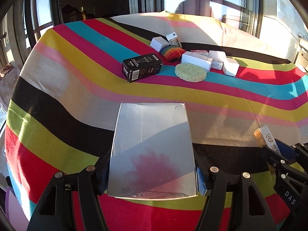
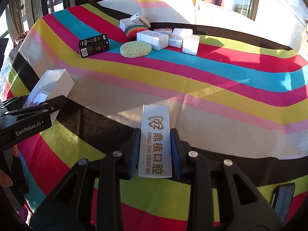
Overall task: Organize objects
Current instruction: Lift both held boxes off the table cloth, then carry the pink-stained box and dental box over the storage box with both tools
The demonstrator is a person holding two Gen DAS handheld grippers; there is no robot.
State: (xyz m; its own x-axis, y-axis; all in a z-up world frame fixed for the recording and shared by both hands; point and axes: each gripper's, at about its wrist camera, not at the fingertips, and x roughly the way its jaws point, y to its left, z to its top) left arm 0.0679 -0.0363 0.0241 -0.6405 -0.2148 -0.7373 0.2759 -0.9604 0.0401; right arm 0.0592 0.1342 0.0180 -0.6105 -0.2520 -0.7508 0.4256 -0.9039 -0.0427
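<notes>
My left claw was clenched on a wide silver box, gripped only at its near end, so most of the box stuck out ahead of the fingers over the striped cloth. My right claw was clamped on a slim dental box, likewise held by its near half. Both hung above the bench, clear of it as far as I could judge.

The pile lay well ahead of both claws: a black box to the left, a green sponge just beside it, then white boxes packed touching one another, with a rainbow roll behind.

The risks I saw: the silver box looked glossy and thin-walled, so a hard squeeze might dent it, while a light one might let the long overhang pivot down. The two claws were near each other, the right just off my left's right side, and could clash if both reached forward together. Setting either box into that tight cluster could shove the small white boxes or tip the black box.
</notes>
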